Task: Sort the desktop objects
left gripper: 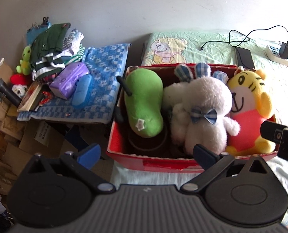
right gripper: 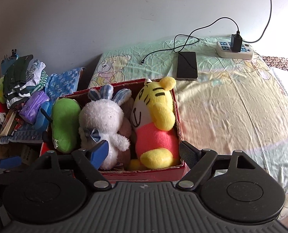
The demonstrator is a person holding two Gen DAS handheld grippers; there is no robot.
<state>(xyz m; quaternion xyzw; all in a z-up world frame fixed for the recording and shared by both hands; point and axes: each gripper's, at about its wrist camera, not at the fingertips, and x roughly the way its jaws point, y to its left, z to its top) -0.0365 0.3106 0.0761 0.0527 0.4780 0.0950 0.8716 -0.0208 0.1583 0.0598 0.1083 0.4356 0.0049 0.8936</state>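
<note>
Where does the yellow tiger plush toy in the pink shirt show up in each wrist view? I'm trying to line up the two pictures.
Left wrist view: yellow tiger plush toy in the pink shirt sits right of centre, at the right end of the red cardboard box.
Right wrist view: same toy, centre frame, again the box's right end.
Shared landmark: white fluffy rabbit plush immediately to its left.

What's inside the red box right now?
The red box holds a green plush, a white bunny plush and a yellow tiger plush. A dark round rim shows under the green plush. The box floor is mostly covered, so anything beneath is hidden.
</note>
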